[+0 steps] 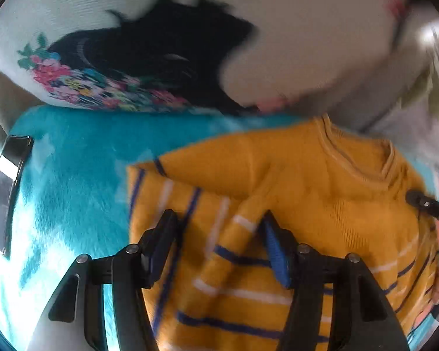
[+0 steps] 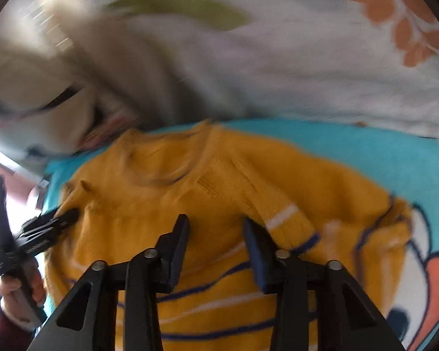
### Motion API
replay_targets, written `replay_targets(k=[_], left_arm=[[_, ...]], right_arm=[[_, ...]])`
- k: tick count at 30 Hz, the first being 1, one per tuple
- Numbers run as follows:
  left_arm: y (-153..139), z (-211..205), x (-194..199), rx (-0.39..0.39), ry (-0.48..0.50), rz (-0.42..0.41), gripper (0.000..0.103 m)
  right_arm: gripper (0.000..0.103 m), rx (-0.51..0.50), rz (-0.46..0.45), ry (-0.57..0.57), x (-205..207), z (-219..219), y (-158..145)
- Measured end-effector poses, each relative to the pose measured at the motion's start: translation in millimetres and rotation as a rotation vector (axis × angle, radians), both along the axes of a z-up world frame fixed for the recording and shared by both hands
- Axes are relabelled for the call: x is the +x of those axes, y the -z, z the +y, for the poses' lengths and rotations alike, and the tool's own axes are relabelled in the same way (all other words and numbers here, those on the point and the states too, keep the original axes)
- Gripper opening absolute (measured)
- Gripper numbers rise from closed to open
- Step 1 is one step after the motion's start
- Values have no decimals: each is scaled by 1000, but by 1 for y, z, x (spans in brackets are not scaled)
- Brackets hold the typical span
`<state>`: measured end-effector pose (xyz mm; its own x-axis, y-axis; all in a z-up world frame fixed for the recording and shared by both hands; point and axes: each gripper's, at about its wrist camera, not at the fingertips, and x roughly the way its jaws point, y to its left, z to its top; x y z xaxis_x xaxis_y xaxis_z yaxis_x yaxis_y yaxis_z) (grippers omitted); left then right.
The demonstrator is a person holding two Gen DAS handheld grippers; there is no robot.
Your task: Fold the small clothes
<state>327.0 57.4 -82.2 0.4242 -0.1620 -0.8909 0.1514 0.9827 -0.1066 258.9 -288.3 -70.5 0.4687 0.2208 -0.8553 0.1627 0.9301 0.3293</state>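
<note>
A small mustard-yellow knitted sweater [image 1: 307,175] with blue and white stripes lies on a turquoise fleece blanket [image 1: 73,161]. One striped sleeve is folded across its body. My left gripper [image 1: 219,219] is open, its fingers just above the folded sleeve. It also shows at the left of the right wrist view [image 2: 64,215], by the sweater's shoulder. My right gripper [image 2: 216,222] is open over the sweater's [image 2: 166,181] chest, beside the other folded sleeve. Its tip shows at the right edge of the left wrist view [image 1: 412,197].
A black garment [image 1: 161,52] and a floral fabric [image 1: 73,79] lie on white bedding beyond the blanket. A pale leaf-print cover [image 2: 307,58] lies behind the sweater. A dark flat object [image 1: 5,193] stands at the blanket's left edge.
</note>
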Motion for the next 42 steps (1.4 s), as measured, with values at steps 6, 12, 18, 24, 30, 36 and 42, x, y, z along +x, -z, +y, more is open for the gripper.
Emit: replay_targets(k=[6,12,18,24,30,36,42], left_arm=[[-1,40,9,-187,1,52,59],[-18,74,5,-213,-6,60,59],[-40,95,-41,-180,-49,43,69],[-16,96,-76,-252,-42,104,78],[6,70,-83,-275,8,107,92],[8,39,-74,-216,10,153,33],[-25,33,-85,-213,-9,156,18]], right_arm=[[21,131,-12,121,-8,-49,4],[29,165,-41,161,-21,-55,-16],[65,166,-116,199,-81,-85,-57],[69,216,-63,213,-132,-92,-35],[71,296,4,148,-128,-68,-2],[69,107,28,47,-113,-21,2],[23,204,43,-9,-123,-29,-17]])
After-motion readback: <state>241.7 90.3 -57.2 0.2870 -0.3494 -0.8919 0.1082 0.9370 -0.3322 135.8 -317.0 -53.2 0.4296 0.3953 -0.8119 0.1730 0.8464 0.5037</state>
